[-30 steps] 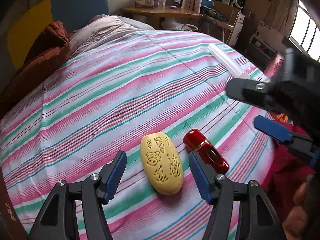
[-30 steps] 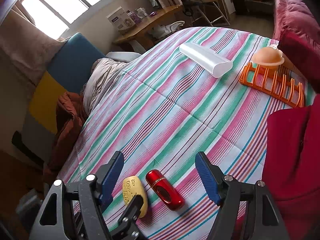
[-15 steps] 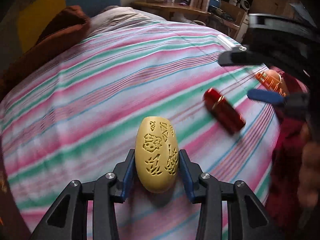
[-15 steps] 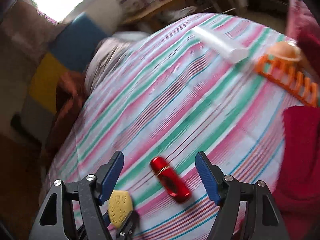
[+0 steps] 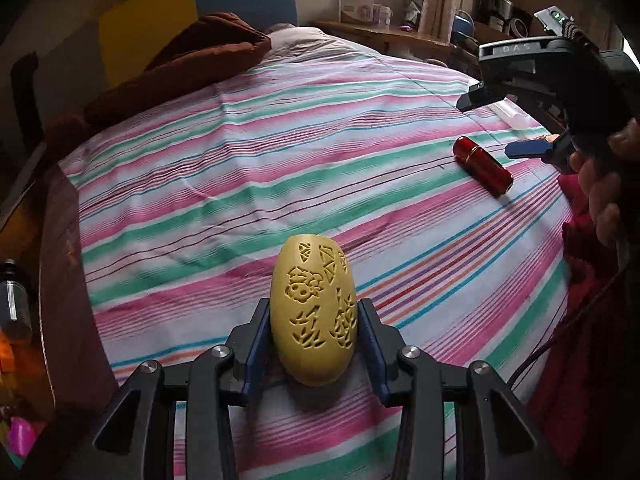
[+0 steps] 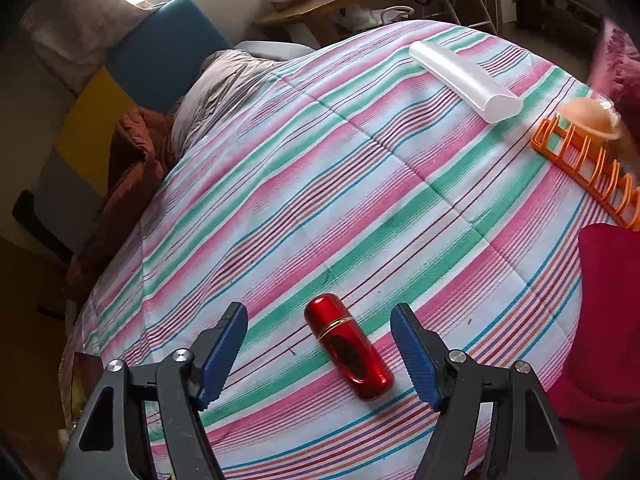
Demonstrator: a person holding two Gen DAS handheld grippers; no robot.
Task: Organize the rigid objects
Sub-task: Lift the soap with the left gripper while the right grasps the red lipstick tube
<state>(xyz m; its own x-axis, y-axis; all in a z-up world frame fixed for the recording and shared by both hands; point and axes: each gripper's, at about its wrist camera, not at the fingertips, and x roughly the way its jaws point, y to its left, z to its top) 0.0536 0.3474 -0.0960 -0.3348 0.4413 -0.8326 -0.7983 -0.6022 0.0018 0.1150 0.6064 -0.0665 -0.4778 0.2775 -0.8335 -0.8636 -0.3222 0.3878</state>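
striped bedspread (image 6: 360, 168) in pink, green and white fills both views, a wooden desk behind it. left gripper (image 5: 314, 320) clamps the yellow carved oval case (image 5: 313, 316) between its blue pads, the case's long axis running straight out along the fingers, its rounded far end pointing up the bed. right gripper (image 6: 320, 352) hangs spread wide over the red capsule case (image 6: 347, 347), which lies on the bedspread between the fingers, touching neither. its long axis runs diagonally, gold-banded end away toward the left. near the far right edge lie a clear tube (image 6: 466, 80) and an orange rack (image 6: 592, 168).
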